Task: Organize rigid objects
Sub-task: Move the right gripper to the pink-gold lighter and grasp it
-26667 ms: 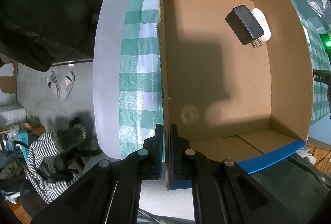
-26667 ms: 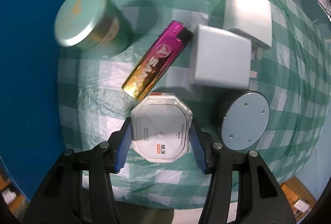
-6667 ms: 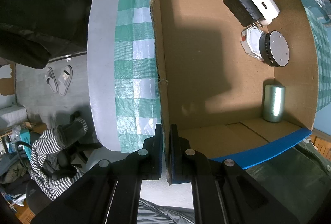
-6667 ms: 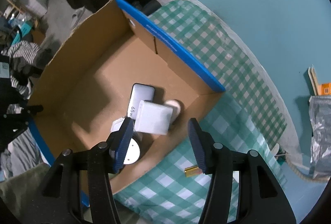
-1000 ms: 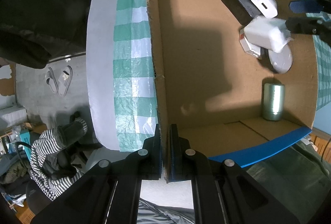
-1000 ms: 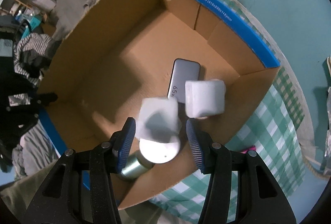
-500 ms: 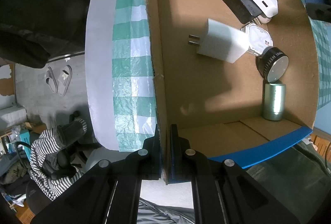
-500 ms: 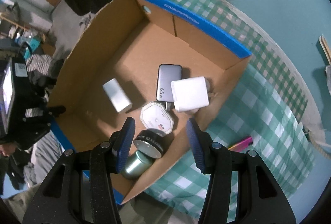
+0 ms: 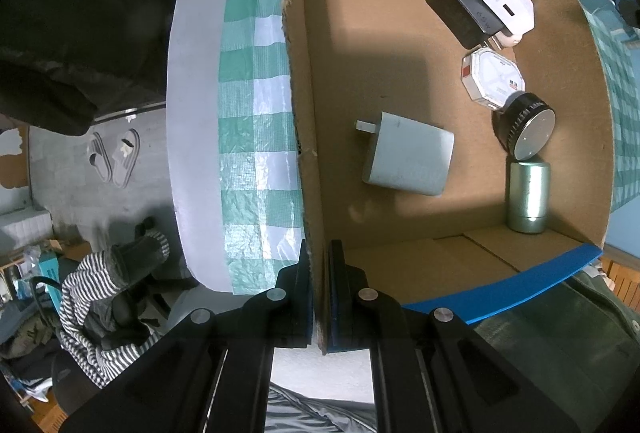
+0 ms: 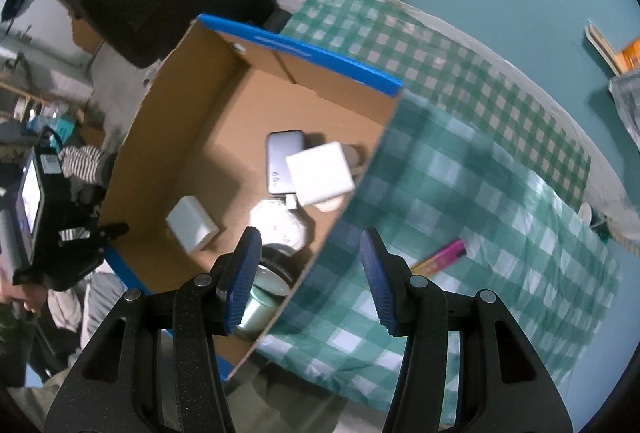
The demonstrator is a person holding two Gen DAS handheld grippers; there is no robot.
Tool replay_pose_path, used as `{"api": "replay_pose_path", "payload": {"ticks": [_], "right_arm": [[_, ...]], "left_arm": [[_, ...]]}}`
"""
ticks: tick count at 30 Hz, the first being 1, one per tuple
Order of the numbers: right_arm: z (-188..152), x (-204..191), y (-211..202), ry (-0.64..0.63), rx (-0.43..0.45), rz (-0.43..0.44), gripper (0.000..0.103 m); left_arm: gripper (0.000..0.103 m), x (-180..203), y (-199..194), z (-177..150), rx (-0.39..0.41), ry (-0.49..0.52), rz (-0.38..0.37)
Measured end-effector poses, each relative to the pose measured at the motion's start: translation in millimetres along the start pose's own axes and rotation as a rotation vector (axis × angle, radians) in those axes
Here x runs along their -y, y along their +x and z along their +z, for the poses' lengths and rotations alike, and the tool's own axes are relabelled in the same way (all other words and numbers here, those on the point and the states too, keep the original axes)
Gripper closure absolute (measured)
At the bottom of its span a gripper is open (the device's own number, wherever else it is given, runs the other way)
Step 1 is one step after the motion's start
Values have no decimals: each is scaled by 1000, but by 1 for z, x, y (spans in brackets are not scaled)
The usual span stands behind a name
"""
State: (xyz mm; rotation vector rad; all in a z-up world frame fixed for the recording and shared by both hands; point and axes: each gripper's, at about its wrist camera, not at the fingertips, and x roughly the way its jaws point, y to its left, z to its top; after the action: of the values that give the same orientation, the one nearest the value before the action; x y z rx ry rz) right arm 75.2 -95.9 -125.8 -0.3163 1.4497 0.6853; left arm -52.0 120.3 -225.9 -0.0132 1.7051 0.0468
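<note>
Pinching the box wall (image 9: 308, 169), left gripper (image 9: 318, 297) risked tipping it; right gripper (image 10: 310, 273), apart and empty, could miss the pink lighter (image 10: 440, 255) at 3 o'clock.

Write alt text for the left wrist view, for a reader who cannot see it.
The left gripper clamps the near wall of an open cardboard box on a green checked tablecloth. Inside lie a white charger, a black adapter, a small white adapter, an octagonal case, a black puck and a metal tin.
</note>
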Motion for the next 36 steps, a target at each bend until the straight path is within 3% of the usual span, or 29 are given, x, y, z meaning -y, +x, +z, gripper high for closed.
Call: {"api": "replay_pose_path", "payload": {"ticks": [3, 8, 18, 30, 36], "right_arm": [[-4, 16, -3, 41, 3, -11, 51], [-11, 52, 0, 151, -7, -37, 37], [-25, 120, 40, 423, -84, -6, 37], [-34, 156, 92, 602, -145, -19, 37], [-39, 164, 105, 676, -146, -36, 47]], "left_arm": [[97, 0, 0, 1, 1, 2, 1], [97, 1, -1, 2, 2, 4, 1], [97, 1, -2, 4, 0, 0, 1], [97, -2, -1, 1, -6, -5, 2], [97, -6, -1, 1, -6, -10, 0]]}}
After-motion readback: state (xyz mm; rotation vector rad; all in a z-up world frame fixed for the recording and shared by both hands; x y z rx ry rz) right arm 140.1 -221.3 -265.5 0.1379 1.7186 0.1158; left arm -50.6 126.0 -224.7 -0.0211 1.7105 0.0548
